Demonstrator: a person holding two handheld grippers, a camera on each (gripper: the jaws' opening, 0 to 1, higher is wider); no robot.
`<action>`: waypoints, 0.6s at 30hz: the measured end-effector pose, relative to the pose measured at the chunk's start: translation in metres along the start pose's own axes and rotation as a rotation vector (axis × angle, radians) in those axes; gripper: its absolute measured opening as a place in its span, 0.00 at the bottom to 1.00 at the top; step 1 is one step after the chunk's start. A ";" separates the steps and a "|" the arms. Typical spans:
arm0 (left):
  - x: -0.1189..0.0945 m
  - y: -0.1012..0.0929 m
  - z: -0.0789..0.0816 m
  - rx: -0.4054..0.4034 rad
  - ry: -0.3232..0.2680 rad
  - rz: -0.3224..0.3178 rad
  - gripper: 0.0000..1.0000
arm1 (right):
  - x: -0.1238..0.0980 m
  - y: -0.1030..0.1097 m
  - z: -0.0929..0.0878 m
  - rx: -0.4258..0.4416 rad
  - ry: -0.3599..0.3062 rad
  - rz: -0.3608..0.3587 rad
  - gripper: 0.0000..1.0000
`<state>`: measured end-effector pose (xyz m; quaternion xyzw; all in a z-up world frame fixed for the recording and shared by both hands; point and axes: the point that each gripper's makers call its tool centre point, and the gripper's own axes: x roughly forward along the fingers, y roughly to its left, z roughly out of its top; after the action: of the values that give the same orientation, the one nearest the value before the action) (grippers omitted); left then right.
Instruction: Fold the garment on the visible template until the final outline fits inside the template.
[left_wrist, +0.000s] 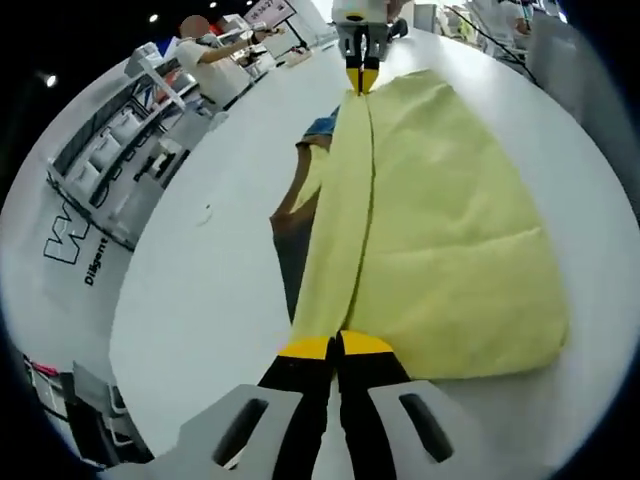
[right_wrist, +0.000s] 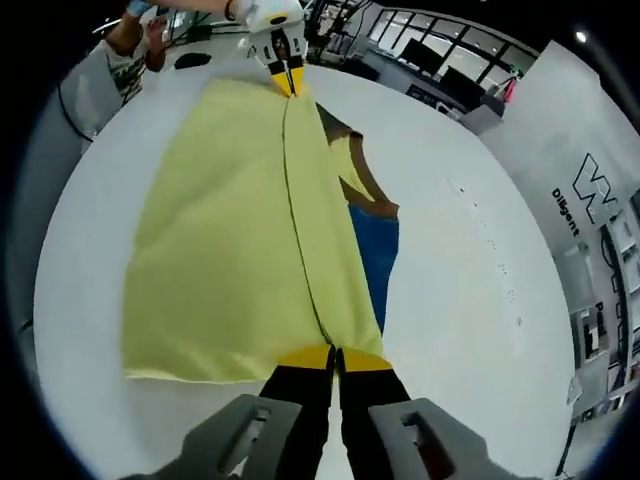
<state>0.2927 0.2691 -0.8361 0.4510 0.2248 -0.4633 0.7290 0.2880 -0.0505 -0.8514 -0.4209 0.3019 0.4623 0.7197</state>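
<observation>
A pale yellow garment (left_wrist: 450, 230) lies on the round white table (left_wrist: 200, 300), with one long fold raised into a ridge between the two grippers. My left gripper (left_wrist: 337, 347) is shut on the near end of that ridge. My right gripper (left_wrist: 361, 78) is shut on its far end. From the other side, my right gripper (right_wrist: 335, 358) pinches the yellow garment (right_wrist: 220, 240) and my left gripper (right_wrist: 287, 78) holds the opposite end. A blue template (right_wrist: 380, 255) pokes out from under the cloth, partly hidden; in the left gripper view the template (left_wrist: 321, 127) shows beside the ridge.
A brown-edged bit of the garment (right_wrist: 352, 165) lies over the template. A person (left_wrist: 205, 52) stands by shelves (left_wrist: 120, 140) beyond the table's far edge. Benches and equipment (right_wrist: 430, 60) line the room. A wall panel with lettering (right_wrist: 590, 190) stands to one side.
</observation>
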 end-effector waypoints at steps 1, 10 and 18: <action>0.000 0.000 0.000 0.017 0.001 0.002 0.03 | 0.000 0.000 0.000 0.001 0.000 -0.002 0.00; -0.018 0.031 0.010 -0.148 -0.093 0.108 0.02 | -0.019 -0.021 0.012 0.155 -0.112 -0.104 0.00; -0.007 0.046 0.000 -0.285 -0.040 0.159 0.03 | -0.012 -0.039 0.012 0.300 -0.137 -0.154 0.00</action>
<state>0.3294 0.2798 -0.8103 0.3502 0.2374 -0.3764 0.8242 0.3201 -0.0536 -0.8232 -0.2983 0.2846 0.3831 0.8266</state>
